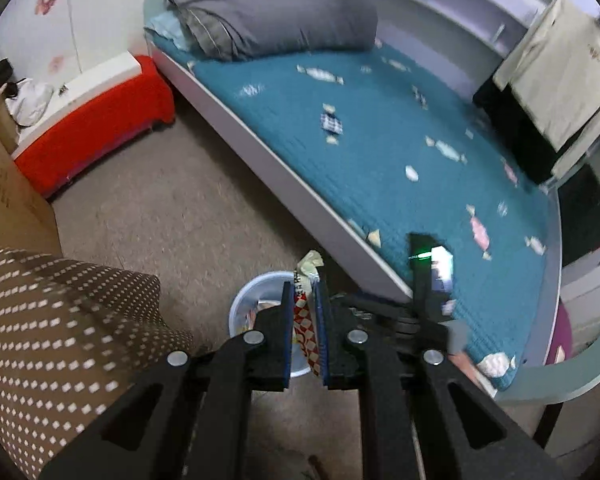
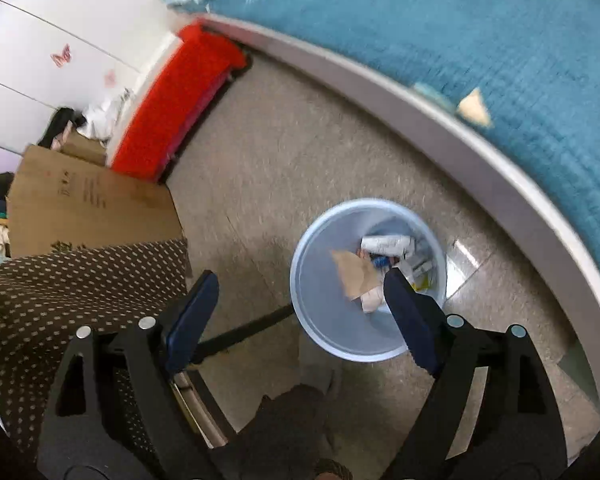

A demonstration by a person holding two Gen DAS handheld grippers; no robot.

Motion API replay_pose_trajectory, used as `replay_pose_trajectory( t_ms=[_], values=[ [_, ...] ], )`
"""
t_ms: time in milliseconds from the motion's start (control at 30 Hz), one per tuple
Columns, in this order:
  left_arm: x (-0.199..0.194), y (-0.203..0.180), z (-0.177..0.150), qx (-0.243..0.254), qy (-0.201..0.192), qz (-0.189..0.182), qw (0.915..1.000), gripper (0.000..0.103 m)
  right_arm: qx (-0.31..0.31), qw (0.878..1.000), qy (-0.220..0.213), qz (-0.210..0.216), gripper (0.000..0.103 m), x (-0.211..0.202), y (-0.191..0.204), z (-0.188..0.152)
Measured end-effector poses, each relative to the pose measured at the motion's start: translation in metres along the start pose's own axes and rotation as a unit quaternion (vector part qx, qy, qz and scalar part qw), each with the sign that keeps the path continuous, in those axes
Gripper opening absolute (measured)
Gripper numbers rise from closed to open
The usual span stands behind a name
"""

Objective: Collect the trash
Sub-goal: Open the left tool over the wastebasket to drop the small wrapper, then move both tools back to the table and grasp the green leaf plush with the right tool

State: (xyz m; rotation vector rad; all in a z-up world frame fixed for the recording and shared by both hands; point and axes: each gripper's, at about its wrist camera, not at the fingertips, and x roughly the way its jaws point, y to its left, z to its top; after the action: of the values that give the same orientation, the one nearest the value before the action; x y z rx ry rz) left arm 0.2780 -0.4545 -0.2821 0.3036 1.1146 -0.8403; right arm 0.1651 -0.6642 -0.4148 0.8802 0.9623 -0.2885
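My left gripper point(image 1: 305, 286) is shut on a red-and-white patterned wrapper point(image 1: 304, 320) with a pale yellow crumpled end, held above a light blue trash bin point(image 1: 244, 300) on the floor. In the right wrist view the same bin point(image 2: 320, 312) stands on the beige floor by the bed and holds paper scraps and wrappers point(image 2: 384, 256). My right gripper point(image 2: 300, 280) is open and empty, just above the bin's near rim. The other gripper point(image 1: 432, 276) shows in the left wrist view over the bed edge.
A bed with a teal blanket point(image 1: 380, 140) and white frame point(image 2: 420, 92) runs along the right. A grey duvet point(image 1: 268, 12) lies at its head. A red-covered bench point(image 1: 100, 120), a cardboard box point(image 2: 88, 200) and brown dotted fabric point(image 1: 60, 320) stand on the left.
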Motion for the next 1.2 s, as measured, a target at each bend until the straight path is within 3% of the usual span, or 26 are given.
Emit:
replay_pose_trajectory(
  t_ms=[167,200,233,267,300,467,633,733,967,1200],
  values=[
    [0.03,-0.007,0.011,0.007,0.043,0.003,0.999,0.011,-0.011,0.998,-0.064,0.008,0.088,-0.062,0.002,0.003],
    [0.036,-0.008,0.014,0.008,0.051,0.004,0.9987,0.02,-0.015,0.997,-0.076,0.01,0.089,-0.074,0.004,0.003],
    [0.039,-0.008,0.017,0.01,0.056,0.01,0.9983,0.034,-0.018,0.996,-0.088,0.011,0.09,-0.086,0.005,0.003],
    [0.041,-0.008,0.019,0.01,0.058,0.018,0.9981,0.078,-0.02,0.995,-0.095,0.011,0.091,-0.094,0.008,0.002],
    [0.04,-0.009,0.019,0.009,0.052,0.028,0.9982,0.095,-0.024,0.994,-0.102,0.012,0.092,-0.103,0.011,0.001],
    [0.016,-0.006,0.014,0.001,0.02,0.035,0.9992,0.095,-0.045,0.99,-0.133,-0.007,0.097,-0.137,0.028,-0.009],
    [-0.033,-0.002,-0.002,-0.003,-0.037,0.061,0.9974,0.095,-0.061,0.984,-0.165,-0.025,0.097,-0.164,0.055,-0.025],
    [-0.067,-0.002,-0.018,0.002,-0.069,0.093,0.9933,0.095,-0.095,0.976,-0.19,-0.037,0.097,-0.188,0.084,-0.038],
    [-0.142,0.009,-0.058,-0.01,-0.149,0.095,0.9843,0.095,-0.171,0.961,-0.217,-0.025,0.097,-0.23,0.148,-0.075],
    [-0.208,0.025,-0.095,-0.023,-0.208,0.111,0.9716,0.095,-0.231,0.949,-0.215,-0.002,0.097,-0.254,0.207,-0.113]
  ],
)
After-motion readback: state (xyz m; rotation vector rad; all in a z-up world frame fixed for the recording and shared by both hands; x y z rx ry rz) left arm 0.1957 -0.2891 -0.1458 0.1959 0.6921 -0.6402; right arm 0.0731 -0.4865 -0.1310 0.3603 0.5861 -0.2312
